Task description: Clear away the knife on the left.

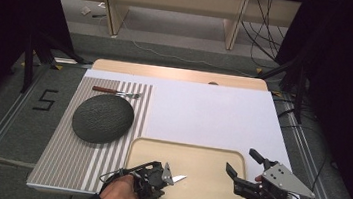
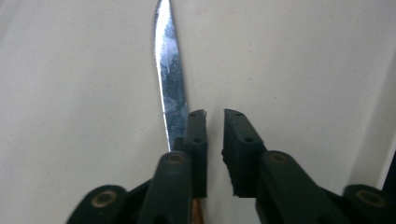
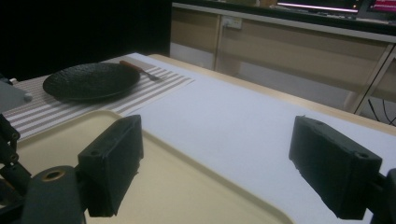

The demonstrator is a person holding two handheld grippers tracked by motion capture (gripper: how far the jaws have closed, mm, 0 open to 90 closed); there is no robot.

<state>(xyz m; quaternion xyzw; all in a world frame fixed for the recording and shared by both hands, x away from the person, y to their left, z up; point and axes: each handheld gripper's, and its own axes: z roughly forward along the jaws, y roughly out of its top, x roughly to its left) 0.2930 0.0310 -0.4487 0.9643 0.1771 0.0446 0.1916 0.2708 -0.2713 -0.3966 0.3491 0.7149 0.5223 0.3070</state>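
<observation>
A knife [image 1: 179, 179] with a bright steel blade [image 2: 169, 70] lies low over the beige tray [image 1: 203, 198], its tip pointing right. My left gripper [image 1: 168, 175] is at the tray's near left part. Its jaws stand nearly together [image 2: 214, 116], with the knife's brown handle showing between them low down, so they are shut on it. My right gripper [image 1: 241, 160] hovers over the tray's right rim with its jaws wide apart [image 3: 215, 168] and nothing between them.
A dark round plate [image 1: 103, 118] sits on a striped placemat [image 1: 72, 158] at the left, and a fork [image 1: 115, 91] with a brown handle lies beyond it. A white sheet [image 1: 213, 114] covers the table past the tray.
</observation>
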